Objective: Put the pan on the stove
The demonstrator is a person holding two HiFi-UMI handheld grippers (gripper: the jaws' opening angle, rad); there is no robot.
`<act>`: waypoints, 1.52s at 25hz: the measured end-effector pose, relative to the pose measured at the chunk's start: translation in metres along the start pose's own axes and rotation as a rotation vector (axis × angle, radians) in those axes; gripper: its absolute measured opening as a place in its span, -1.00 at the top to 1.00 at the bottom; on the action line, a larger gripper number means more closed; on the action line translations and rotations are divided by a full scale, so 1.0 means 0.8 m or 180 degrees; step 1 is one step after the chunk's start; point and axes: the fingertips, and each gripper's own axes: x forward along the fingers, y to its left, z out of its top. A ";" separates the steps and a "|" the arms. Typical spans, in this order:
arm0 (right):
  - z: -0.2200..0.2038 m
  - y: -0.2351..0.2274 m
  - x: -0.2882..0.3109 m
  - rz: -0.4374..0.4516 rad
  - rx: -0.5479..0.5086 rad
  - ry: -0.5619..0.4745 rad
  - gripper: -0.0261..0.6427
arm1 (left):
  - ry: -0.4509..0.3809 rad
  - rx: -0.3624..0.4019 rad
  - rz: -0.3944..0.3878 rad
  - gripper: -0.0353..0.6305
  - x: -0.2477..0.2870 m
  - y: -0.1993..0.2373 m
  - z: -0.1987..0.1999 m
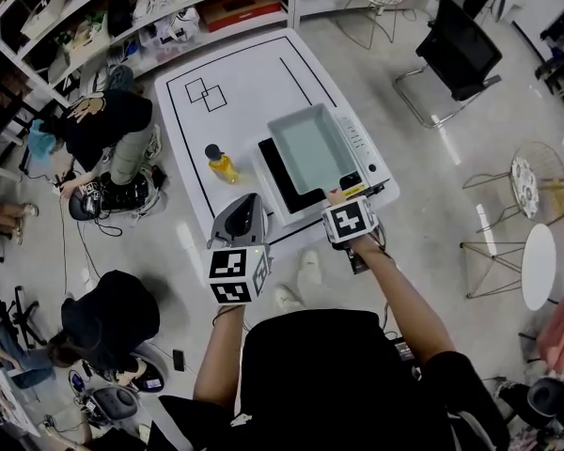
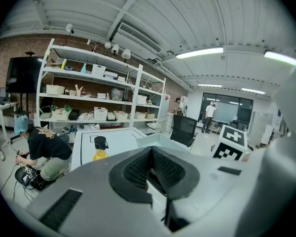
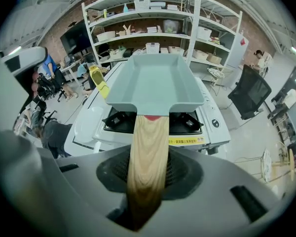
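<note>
Right hand-held gripper (image 3: 148,179) clamped on the wooden handle (image 3: 148,147), pan (image 3: 155,85) just ahead, over the stove (image 3: 214,125).
I judge placing nearly done: next I settle it flat on the grate (image 3: 119,118), then let go. Left hand-held gripper (image 2: 150,174) closed, empty. Print on the stove's yellow sticker (image 3: 187,141) is too small to read.

Stove sticker (image 3: 187,141): yellow strip w/ dark chars, too small to read.
Stove panel (image 1: 357,144): tiny marks, illegible.
Left cube (image 1: 237,272), right cube (image 1: 348,220): b/w square codes, no letters.
Readable txt: none.
</note>
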 end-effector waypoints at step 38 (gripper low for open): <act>0.022 0.004 -0.016 0.0379 0.0019 -0.0256 0.48 | 0.0045 -0.0023 0.0034 0.86 0.006 -0.018 -0.009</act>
